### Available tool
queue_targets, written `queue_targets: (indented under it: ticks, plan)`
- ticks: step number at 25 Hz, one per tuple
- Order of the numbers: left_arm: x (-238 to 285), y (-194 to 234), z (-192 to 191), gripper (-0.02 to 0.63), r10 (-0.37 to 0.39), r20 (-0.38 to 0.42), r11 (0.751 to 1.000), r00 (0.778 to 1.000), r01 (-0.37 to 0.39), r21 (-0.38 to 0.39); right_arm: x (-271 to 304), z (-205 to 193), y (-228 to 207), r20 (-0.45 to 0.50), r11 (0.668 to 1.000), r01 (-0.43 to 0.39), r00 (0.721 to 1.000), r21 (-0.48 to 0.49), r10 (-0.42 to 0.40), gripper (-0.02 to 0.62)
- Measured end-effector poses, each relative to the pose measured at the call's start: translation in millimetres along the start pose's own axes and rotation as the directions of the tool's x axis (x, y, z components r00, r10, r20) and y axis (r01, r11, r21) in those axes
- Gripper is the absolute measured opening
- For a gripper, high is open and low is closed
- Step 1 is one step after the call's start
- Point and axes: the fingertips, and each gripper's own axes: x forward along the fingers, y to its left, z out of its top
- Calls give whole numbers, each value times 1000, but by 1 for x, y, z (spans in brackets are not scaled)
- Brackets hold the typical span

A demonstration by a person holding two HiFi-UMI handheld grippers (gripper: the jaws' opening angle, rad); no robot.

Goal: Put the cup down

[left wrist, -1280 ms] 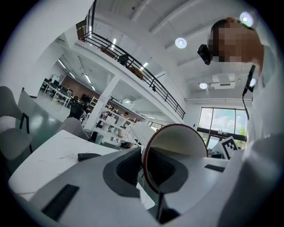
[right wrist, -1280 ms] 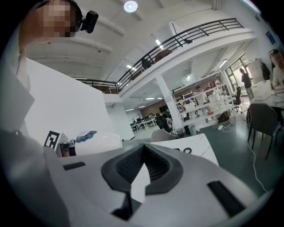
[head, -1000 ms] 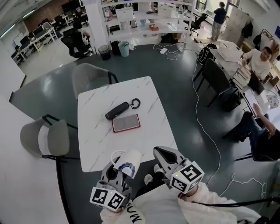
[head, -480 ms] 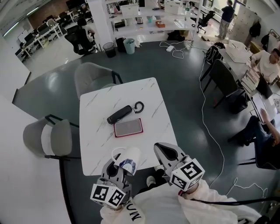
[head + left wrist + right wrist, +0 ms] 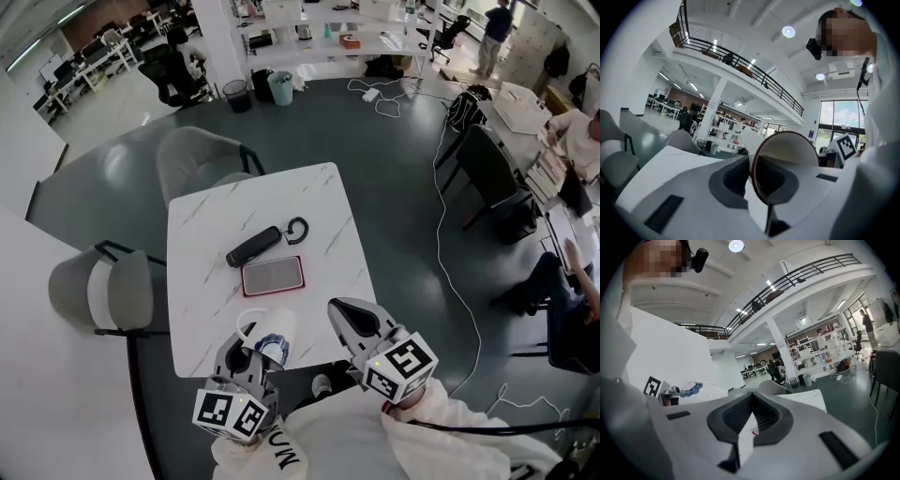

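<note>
**Operator:** What is at my left side?

**Observer:** At your far left stands a grey chair (image 5: 98, 291), just beside the left edge of the white marbled desk (image 5: 211, 225). A second grey chair (image 5: 197, 161) stands at the far side of the desk.

**Operator:** And my left tool?

**Observer:** Your left tool (image 5: 248, 359) is closed on the cup (image 5: 274, 339). The jaws grip it at the rim, nearly together, with the wall of the cup between them. The cup is white with a blue pattern on its side. Its handle is turned to the left and it leans away from you. You hold it at the near edge of the desk, toward the left part of this edge. Whether it touches the desk, I cannot tell.

**Operator:** What lies on the desk?

**Observer:** Near the middle lies a black oblong thing with a cord loop (image 5: 253, 246), placed slantwise. Just beside it, on your side, lies a flat device with a red border (image 5: 272, 276). Both are beyond the cup and apart from it.

**Operator:** And my right tool?

**Observer:** Your right tool (image 5: 339, 314) is to the right of the cup, at the near edge of the desk close to the right corner. Its jaws are together and nothing is between them.
</note>
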Motion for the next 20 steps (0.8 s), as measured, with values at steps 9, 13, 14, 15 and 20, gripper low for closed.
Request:
queue_targets:
  ticks: [9, 13, 14, 15, 20]
  plan:
    - [22, 11, -1, 40, 45, -28, 999, 999, -45, -3, 15, -1, -21, -22, 999, -16, 1000, 35, 17, 3]
    - [33, 19, -5, 40, 60, -47, 998, 997, -59, 15, 22, -4, -35, -29, 999, -8, 1000, 50, 9, 4]
    - [36, 21, -6, 40, 64, -52, 998, 997, -63, 22, 23, -4, -39, -31, 999, -4, 1000, 54, 6, 4]
    - [40, 23, -7, 40, 68, -57, 997, 996, -67, 29, 25, -4, -43, -32, 998, -1, 999, 56, 3, 4]
    - [58, 31, -11, 40, 76, -87, 997, 993, -73, 39, 33, -1, -63, -32, 997, 16, 999, 74, -14, 3]
